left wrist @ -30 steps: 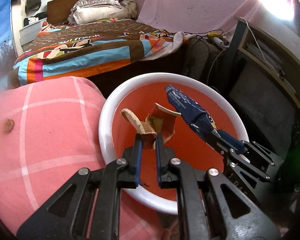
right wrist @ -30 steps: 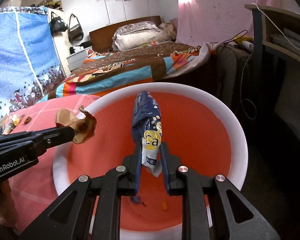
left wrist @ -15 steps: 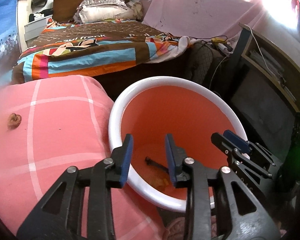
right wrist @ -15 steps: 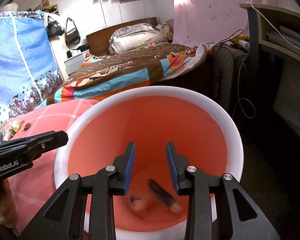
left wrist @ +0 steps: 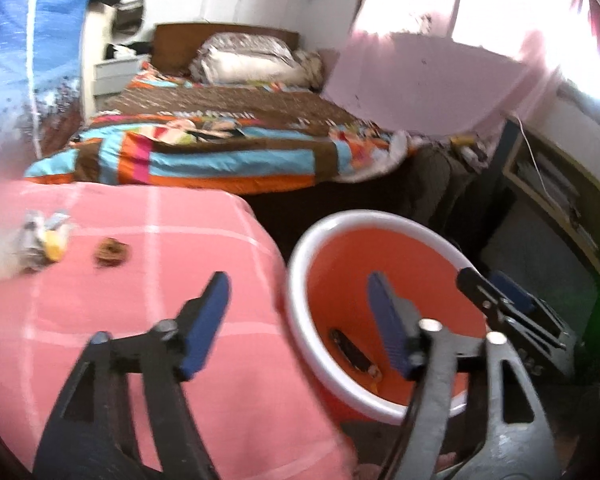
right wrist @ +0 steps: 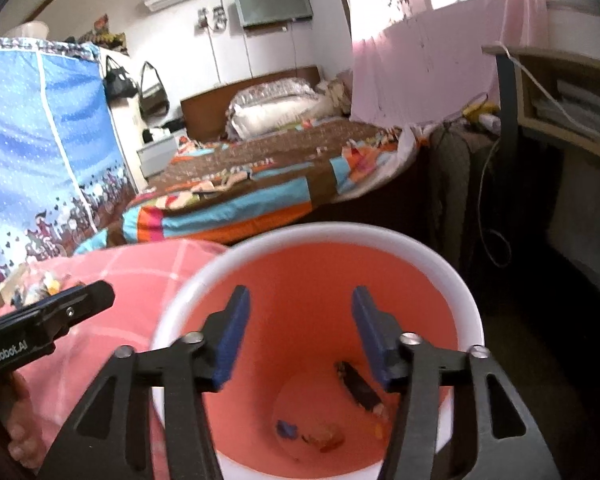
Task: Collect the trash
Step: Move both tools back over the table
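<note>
An orange bin with a white rim [left wrist: 380,216] [right wrist: 340,230] stands beside a pink checked cloth surface [left wrist: 140,280]. A dark blue wrapper [right wrist: 358,386] [left wrist: 350,350] and small scraps [right wrist: 322,436] lie at the bin's bottom. My left gripper [left wrist: 296,320] straddles the cloth edge and the bin rim, its jaws opening with nothing between them. Over the bin's mouth my right gripper [right wrist: 298,334] hangs, jaws opening too, nothing held. On the cloth at far left lie a crumpled wrapper [left wrist: 40,240] and a small brown scrap [left wrist: 111,252].
A bed with a patchwork quilt [left wrist: 220,148] lies behind. A dark desk with shelves and cables [right wrist: 540,120] stands to the right of the bin. A blue fabric wardrobe [right wrist: 32,160] is at the left. The left gripper's body [right wrist: 48,320] shows in the right wrist view.
Both grippers let go of their trash, a brown scrap and a blue wrapper, which dropped into the bin. Both jaws widened. The left gripper swung left toward the pink cloth; the right rose slightly.
</note>
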A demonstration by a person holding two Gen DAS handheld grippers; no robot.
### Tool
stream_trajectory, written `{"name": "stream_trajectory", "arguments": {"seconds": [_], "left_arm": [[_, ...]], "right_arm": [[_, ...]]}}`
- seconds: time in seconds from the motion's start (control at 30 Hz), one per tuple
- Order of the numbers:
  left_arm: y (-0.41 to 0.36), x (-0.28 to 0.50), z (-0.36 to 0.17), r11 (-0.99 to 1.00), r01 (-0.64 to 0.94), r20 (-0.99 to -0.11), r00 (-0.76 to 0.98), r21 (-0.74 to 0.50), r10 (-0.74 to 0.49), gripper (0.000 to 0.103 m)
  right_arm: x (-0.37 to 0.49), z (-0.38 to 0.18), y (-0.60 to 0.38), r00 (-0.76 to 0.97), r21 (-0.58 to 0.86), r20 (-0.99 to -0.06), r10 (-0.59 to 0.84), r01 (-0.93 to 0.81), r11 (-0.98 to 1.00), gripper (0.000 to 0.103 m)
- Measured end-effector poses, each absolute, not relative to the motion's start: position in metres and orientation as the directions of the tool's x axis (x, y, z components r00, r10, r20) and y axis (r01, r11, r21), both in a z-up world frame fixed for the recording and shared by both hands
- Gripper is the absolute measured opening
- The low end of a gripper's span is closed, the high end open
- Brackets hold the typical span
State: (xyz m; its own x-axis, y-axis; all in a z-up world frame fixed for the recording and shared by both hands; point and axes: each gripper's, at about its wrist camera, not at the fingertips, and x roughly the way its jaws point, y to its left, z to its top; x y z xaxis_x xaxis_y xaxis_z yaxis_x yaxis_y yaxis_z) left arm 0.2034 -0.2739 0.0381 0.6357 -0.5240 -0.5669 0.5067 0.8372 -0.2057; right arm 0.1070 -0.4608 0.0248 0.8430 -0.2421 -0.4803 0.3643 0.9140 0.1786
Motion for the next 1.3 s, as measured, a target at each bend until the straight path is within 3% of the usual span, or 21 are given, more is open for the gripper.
{"name": "stream_trajectory", "arguments": {"seconds": [0.03, 0.1, 0.2, 0.27, 0.63, 0.8, 1.0, 1.3], "left_arm": [[-0.267, 0.204, 0.040, 0.846, 0.491, -0.553, 0.655, -0.206, -0.515, 0.091], [-0.247, 0.202, 0.047, 0.870, 0.446, -0.501, 0.715, -0.208, -0.487, 0.101], [-0.220, 0.197, 0.055, 0.903, 0.375, -0.426, 0.797, -0.209, -0.429, 0.103], [-0.207, 0.195, 0.059, 0.913, 0.349, -0.399, 0.823, -0.210, -0.406, 0.103], [-0.120, 0.178, 0.078, 0.960, 0.203, -0.249, 0.936, -0.191, -0.247, 0.103], [-0.079, 0.168, 0.082, 0.982, 0.141, -0.194, 0.967, -0.127, -0.164, 0.103], [-0.036, 0.162, 0.080, 0.995, 0.079, -0.158, 0.984, -0.060, -0.088, 0.103], [-0.004, 0.180, 0.069, 0.998, 0.050, -0.202, 0.978, -0.034, -0.056, 0.103]], "right_arm": [[0.107, 0.028, -0.458, 0.853, 0.185, -0.463, -0.240, 0.358, 0.915, 0.078], [0.106, 0.037, -0.451, 0.876, 0.196, -0.421, -0.235, 0.341, 0.919, 0.080], [0.107, 0.050, -0.437, 0.905, 0.202, -0.361, -0.224, 0.310, 0.929, 0.088], [0.106, 0.058, -0.426, 0.928, 0.204, -0.301, -0.218, 0.286, 0.936, 0.103], [0.104, 0.084, -0.363, 0.993, 0.196, -0.044, -0.111, 0.117, 0.974, 0.103], [0.109, 0.089, -0.331, 0.998, 0.173, 0.047, -0.052, 0.043, 0.984, 0.103], [0.123, 0.087, -0.289, 0.997, 0.118, 0.073, 0.027, -0.036, 0.992, 0.103], [0.161, 0.074, -0.236, 0.995, 0.010, -0.015, 0.098, -0.098, 0.995, 0.103]]}}
